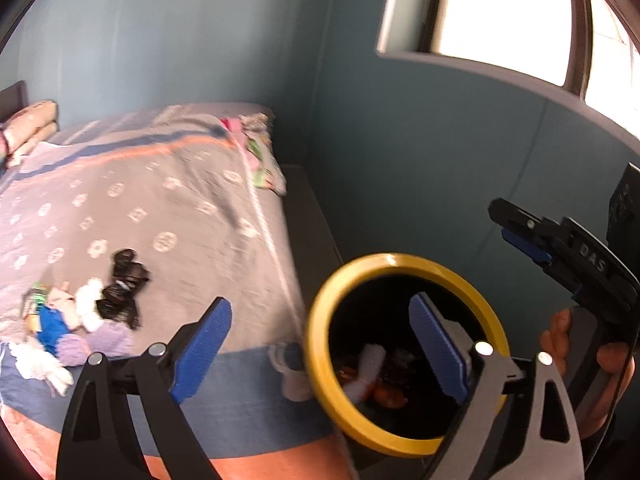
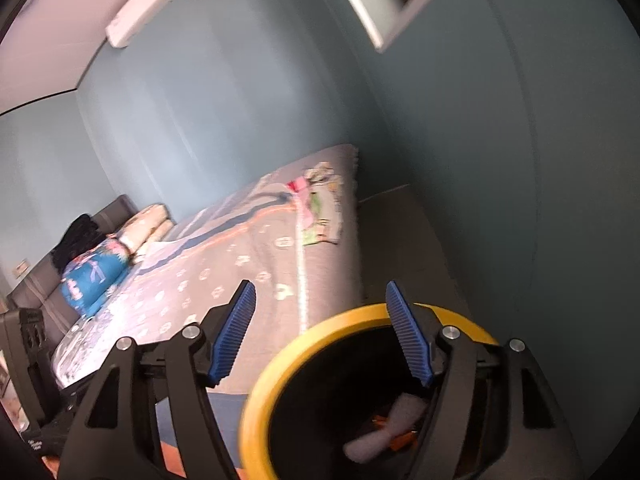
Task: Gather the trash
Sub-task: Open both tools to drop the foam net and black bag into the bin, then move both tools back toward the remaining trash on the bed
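1. Beside the bed's near corner stands a black bin (image 1: 404, 356) with a yellow rim, its mouth open upward; a white crumpled piece (image 1: 370, 372) and something orange lie at its bottom.
2. On the bed (image 1: 168, 208), well apart from the bin, sits a small heap of trash (image 1: 84, 316): white tissue, black crumpled plastic, blue and lilac scraps.
3. Over the bin's mouth, the left gripper (image 1: 320, 348) has its blue-padded fingers spread wide, nothing between them; one pad shows against the bin's dark inside, the other against the bedspread.
4. At the right edge of the left view, the right gripper (image 1: 516, 236) hangs above the bin, a hand (image 1: 560, 336) on its handle.
5. From its own camera, the right gripper (image 2: 320, 332) also has its fingers apart and empty, one pad crossing the yellow rim (image 2: 276, 364).
6. Farther off, a floral cloth (image 2: 320, 204) lies at the bed's far corner, pillows (image 2: 148, 224) and a blue bundle (image 2: 96, 276) at its head, against a teal wall (image 2: 240, 112).
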Demonstrator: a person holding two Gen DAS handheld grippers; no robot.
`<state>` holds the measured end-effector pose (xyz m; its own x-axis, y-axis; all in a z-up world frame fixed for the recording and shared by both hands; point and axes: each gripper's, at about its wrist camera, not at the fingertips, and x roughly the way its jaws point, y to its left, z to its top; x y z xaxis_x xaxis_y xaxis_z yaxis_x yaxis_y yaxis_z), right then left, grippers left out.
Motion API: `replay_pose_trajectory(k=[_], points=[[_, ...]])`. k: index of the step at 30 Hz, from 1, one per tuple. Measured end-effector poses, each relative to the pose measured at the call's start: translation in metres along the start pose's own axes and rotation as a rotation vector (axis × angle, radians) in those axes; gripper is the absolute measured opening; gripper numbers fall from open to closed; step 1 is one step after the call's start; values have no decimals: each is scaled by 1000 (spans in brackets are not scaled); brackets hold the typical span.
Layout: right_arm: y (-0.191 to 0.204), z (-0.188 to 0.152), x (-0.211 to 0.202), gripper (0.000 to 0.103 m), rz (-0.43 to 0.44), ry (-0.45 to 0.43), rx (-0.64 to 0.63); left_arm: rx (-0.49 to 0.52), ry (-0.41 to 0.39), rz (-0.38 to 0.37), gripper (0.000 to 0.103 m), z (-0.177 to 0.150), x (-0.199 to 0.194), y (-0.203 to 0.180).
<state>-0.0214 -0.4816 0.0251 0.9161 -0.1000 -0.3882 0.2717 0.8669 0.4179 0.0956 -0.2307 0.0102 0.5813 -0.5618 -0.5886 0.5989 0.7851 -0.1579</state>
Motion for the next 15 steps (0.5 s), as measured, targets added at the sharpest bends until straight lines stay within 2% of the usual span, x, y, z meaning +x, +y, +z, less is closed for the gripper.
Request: replay_pose_trajectory(k=[8, 15], points=[[71, 3, 19, 65, 119, 17, -102, -84, -104, 106, 93, 8, -47, 59], [134, -1, 44, 65, 201, 64, -181, -151, -154, 219, 95, 4, -83, 118]])
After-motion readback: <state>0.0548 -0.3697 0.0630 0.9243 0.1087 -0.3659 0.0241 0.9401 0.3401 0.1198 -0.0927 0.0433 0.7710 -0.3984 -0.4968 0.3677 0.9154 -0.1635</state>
